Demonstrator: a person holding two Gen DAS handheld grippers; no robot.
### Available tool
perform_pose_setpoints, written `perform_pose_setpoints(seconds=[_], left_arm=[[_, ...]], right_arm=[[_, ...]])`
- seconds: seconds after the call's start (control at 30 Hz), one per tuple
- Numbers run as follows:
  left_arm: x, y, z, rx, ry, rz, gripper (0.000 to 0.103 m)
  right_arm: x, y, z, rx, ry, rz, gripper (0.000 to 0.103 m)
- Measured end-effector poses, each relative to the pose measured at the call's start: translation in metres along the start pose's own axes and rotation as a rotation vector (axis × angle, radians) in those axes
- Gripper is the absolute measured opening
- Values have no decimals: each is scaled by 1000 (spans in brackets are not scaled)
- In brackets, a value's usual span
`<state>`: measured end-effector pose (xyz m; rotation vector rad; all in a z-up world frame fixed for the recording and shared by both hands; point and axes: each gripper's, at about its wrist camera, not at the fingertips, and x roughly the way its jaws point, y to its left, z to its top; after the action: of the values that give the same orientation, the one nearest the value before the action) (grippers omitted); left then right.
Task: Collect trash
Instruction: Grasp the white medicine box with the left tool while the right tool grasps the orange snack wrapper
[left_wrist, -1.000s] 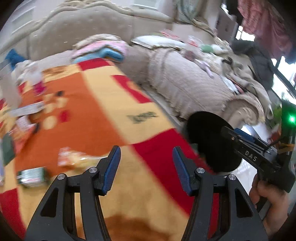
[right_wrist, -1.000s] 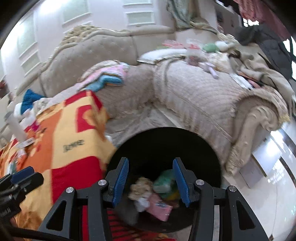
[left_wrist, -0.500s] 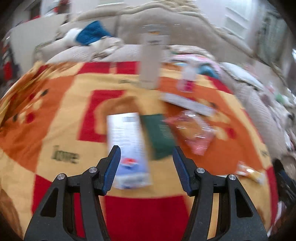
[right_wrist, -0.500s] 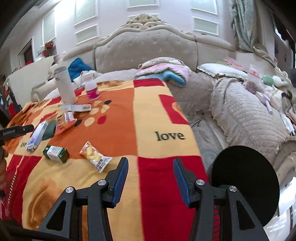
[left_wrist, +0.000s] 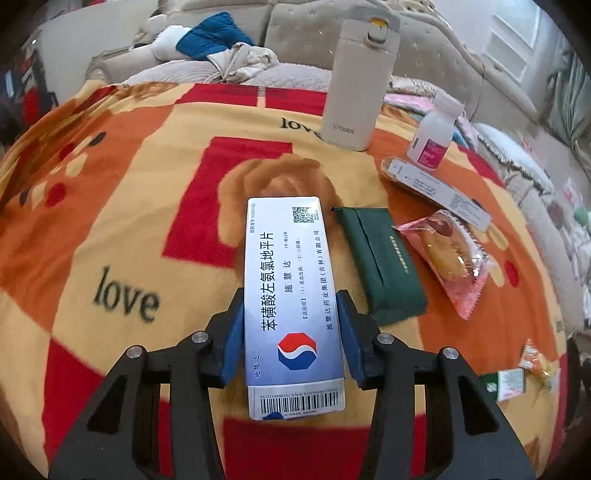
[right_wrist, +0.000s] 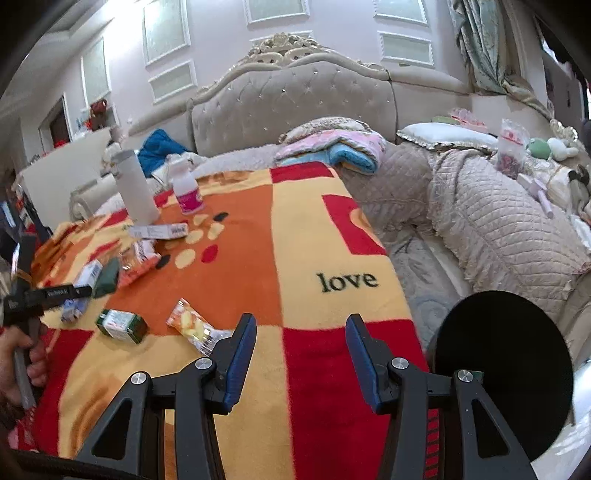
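A white and blue medicine box (left_wrist: 291, 295) lies flat on the red, orange and yellow blanket (left_wrist: 110, 221). My left gripper (left_wrist: 291, 332) straddles the box, jaws close to or touching its long sides. In the right wrist view the left gripper (right_wrist: 79, 293) sits over the same box (right_wrist: 86, 277) at the left. My right gripper (right_wrist: 301, 347) is open and empty above the blanket, near a yellow snack packet (right_wrist: 192, 326). The black trash bin (right_wrist: 498, 373) stands at the lower right, off the blanket's edge.
Beside the box lie a green tissue pack (left_wrist: 380, 262), a pink wrapped cake (left_wrist: 450, 258), a long white box (left_wrist: 436, 192), a small white bottle (left_wrist: 436, 136) and a white flask (left_wrist: 358, 77). A green carton (right_wrist: 122, 325) lies near the snack packet. Sofas surround the blanket.
My left gripper swung from the bin side to the litter, then came down around the medicine box and narrowed on it. My right gripper turned away from the bin toward the blanket.
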<state>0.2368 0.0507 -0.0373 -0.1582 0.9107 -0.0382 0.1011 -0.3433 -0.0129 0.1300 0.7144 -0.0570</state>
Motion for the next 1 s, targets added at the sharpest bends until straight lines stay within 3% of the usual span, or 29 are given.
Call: perform_pose_setpoints(seconds=[0.13, 0.3, 0.33, 0.37, 0.43, 0.57, 0.6, 0.63, 0.67, 0.7, 0.77, 0.87, 1.0], left_arm=[[-34, 1, -14, -43, -36, -16, 44], [-74, -7, -27, -178, -53, -8, 44], [-79, -12, -30, -210, -49, -15, 44], [-81, -18, -34, -222, -45, -16, 45], [-82, -28, -42, -249, -42, -27, 45], [-75, -46, -57, -242, -2, -1, 45], [-75, -49, -58, -234, 5, 5, 45], [-74, -50, -59, -229, 9, 3, 45], [-74, -51, -59, -226, 8, 0, 45], [-73, -51, -59, -225, 7, 2, 45], [-71, -49, -59, -232, 12, 7, 45], [-68, -48, -60, -236, 26, 7, 45], [-71, -54, -61, -208, 11, 10, 45]], right_arm=[[14, 12, 1, -3, 37, 112, 48], [31, 64, 2, -183, 34, 103, 48], [34, 73, 3, -220, 29, 95, 54], [36, 81, 3, -258, 26, 85, 66], [44, 99, 1, -349, 16, 60, 74], [66, 113, -3, -427, 126, 88, 73], [70, 110, -2, -413, 144, 106, 71], [72, 107, -2, -397, 158, 122, 57], [77, 102, -1, -369, 185, 132, 35], [82, 95, 0, -336, 213, 132, 33], [80, 86, 2, -281, 208, 178, 15], [67, 79, -1, -251, 182, 222, 15], [49, 78, -7, -264, 155, 208, 15]])
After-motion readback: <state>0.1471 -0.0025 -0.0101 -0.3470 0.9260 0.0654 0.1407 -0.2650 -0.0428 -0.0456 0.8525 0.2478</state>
